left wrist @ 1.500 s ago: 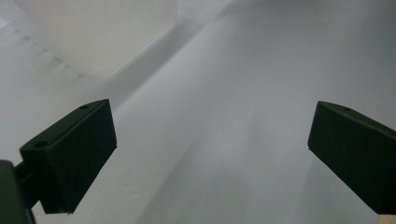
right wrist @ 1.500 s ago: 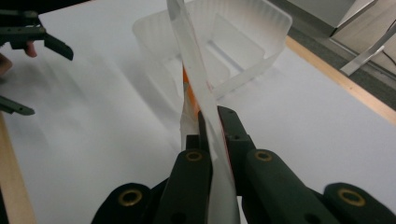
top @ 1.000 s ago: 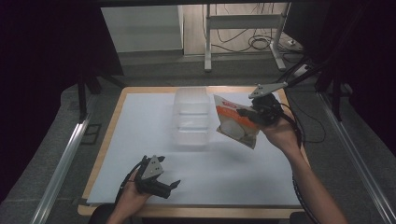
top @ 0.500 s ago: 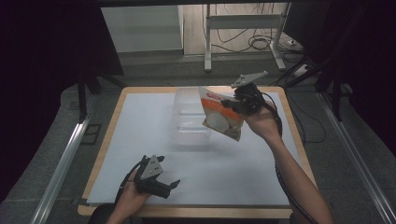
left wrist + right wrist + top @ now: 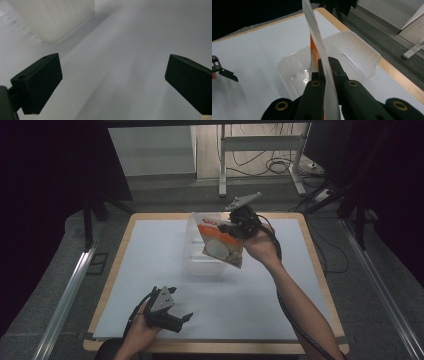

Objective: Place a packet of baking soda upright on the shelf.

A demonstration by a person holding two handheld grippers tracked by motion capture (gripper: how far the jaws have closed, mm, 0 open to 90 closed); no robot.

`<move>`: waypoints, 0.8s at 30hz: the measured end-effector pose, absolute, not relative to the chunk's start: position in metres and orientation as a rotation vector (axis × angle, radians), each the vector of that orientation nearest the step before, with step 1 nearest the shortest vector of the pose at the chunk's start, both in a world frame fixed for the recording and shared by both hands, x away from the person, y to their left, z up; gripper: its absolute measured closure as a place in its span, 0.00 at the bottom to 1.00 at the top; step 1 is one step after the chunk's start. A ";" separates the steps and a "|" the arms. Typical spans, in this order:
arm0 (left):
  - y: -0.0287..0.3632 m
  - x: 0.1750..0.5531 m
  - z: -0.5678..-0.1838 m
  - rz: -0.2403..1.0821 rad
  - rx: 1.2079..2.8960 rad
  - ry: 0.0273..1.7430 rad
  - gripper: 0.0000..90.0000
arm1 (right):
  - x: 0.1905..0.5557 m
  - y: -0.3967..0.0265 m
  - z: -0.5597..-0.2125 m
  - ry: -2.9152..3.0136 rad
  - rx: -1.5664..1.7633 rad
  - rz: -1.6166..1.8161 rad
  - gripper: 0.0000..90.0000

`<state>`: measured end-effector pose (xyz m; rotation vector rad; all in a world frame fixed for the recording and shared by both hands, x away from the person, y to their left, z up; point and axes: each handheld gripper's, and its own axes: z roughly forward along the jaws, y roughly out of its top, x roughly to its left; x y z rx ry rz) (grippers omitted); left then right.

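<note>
Honestly, the main risk is the pouch (image 5: 220, 242) slipping: the right gripper (image 5: 231, 229) pinches it by one thin edge, jaws closed flat on the film, and the rest of the bag hangs free below and to the side. In the right gripper view the pouch (image 5: 322, 65) stands edge-on between the jaws, so the bite looks narrow. A quick wrist turn could likely swing the load and peel it out.

Second risk: a bad landing. The pouch hangs tilted over the clear bin (image 5: 207, 257), touching or just above it, can't tell which. The bin (image 5: 352, 53) is light, thin-walled plastic. If a lower corner of the pouch catches the rim, I'd expect the bin to skid on the bench (image 5: 150, 250) or the pouch to end up draped over the wall instead of inside.

Nothing steadies the bin. The left gripper (image 5: 172, 317) rests low at the near edge of the bench, jaws wide apart and empty, well apart from the bin. In the left gripper view a corner of the bin (image 5: 50, 17) sits off ahead.

Pouch look: flat, sealed snack-type bag, glossy film, orange and white print with a pale round picture and a red label near the top. Text too small to read. Looks floppy and light, contents not visible. Bin interior looks empty.
</note>
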<state>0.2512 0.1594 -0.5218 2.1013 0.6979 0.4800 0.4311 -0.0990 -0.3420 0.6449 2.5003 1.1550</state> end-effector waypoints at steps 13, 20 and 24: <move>0.160 0.251 -0.522 0.478 2.105 0.693 0.01 | 0.440 -0.054 -0.351 2.526 0.592 1.169 0.98; 0.160 0.251 -0.522 0.478 2.104 0.693 0.01 | 0.442 -0.035 -0.360 2.545 0.570 1.163 0.98; 0.159 0.251 -0.522 0.475 2.108 0.692 0.01 | 0.445 -0.034 -0.370 2.556 0.586 1.154 0.98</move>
